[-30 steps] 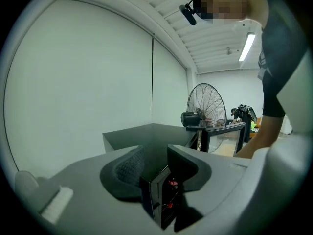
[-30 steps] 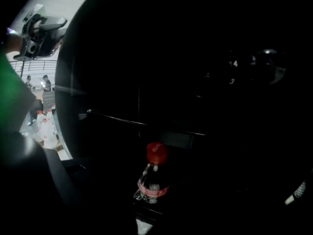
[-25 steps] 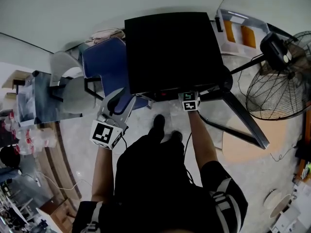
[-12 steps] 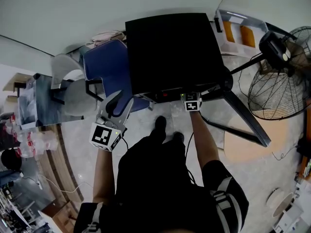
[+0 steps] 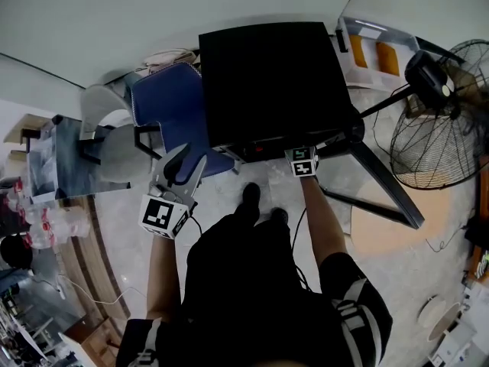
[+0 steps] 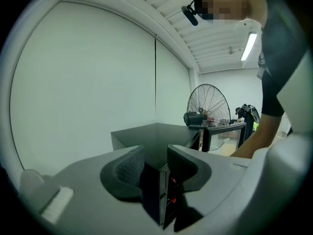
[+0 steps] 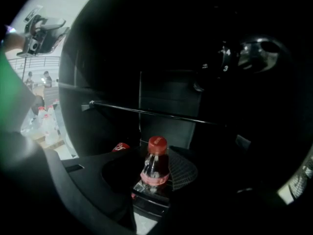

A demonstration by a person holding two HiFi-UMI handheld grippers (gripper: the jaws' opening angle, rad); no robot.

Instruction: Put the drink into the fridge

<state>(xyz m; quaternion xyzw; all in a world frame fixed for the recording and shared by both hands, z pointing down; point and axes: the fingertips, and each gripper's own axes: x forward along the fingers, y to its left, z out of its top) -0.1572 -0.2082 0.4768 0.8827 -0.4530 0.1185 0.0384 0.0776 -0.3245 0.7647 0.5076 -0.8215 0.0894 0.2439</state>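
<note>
A small cola bottle (image 7: 155, 168) with a red cap stands upright on the floor of the black fridge (image 5: 275, 75). It is between the jaws of my right gripper (image 7: 154, 180). These jaws are opening, and the pads look just clear of the bottle. In the head view only that gripper's marker cube (image 5: 300, 161) shows at the fridge mouth. The fridge's glass door (image 5: 382, 193) hangs open to the right. My left gripper (image 5: 187, 159) is open and empty, and it points at the fridge's left front corner (image 6: 159, 180).
A second red cap (image 7: 121, 146) lies left of the bottle, and a wire shelf rail (image 7: 146, 111) runs above. A blue chair (image 5: 164, 102) and a grey chair (image 5: 114, 140) stand left of the fridge, and a floor fan (image 5: 439, 128) stands right. Bottle packs (image 5: 46, 220) sit far left.
The right gripper's marker cube has drawn slightly back from the fridge mouth toward me. The left gripper has hardly moved.
</note>
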